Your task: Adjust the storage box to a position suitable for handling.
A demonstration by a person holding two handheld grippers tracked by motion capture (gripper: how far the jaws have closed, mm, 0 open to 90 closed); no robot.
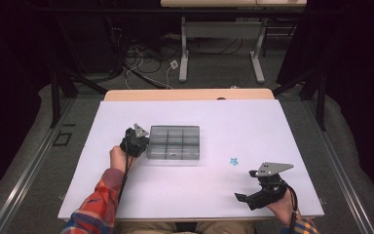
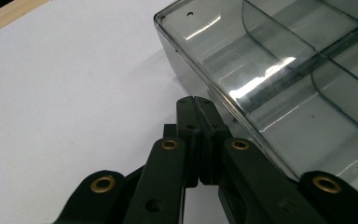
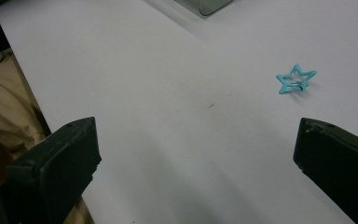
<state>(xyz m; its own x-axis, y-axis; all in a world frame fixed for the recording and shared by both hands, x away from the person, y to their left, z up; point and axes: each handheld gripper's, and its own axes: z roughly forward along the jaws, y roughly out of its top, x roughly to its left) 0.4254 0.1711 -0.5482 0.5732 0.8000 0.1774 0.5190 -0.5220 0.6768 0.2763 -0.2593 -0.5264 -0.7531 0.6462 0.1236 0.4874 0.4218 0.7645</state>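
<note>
A clear grey compartment box (image 1: 174, 142) sits left of the table's middle. My left gripper (image 1: 144, 142) is shut with nothing between its jaws. Its tips (image 2: 196, 100) rest against the box (image 2: 284, 70) at its left wall, near a corner. A small blue star-shaped clip (image 1: 233, 161) lies flat on the white sheet to the right of the box. My right gripper (image 1: 244, 185) stands open near the front right edge, pointing left. The star clip (image 3: 296, 79) lies beyond its right jaw, apart from it, and its jaws (image 3: 198, 128) hold nothing.
The white sheet (image 1: 224, 122) covers a wooden table whose far edge (image 1: 190, 94) shows. A corner of the box (image 3: 205, 5) appears at the top of the right gripper view. The person's tan trousers (image 3: 0, 102) lie past the front edge. Desk legs and cables stand on the floor behind.
</note>
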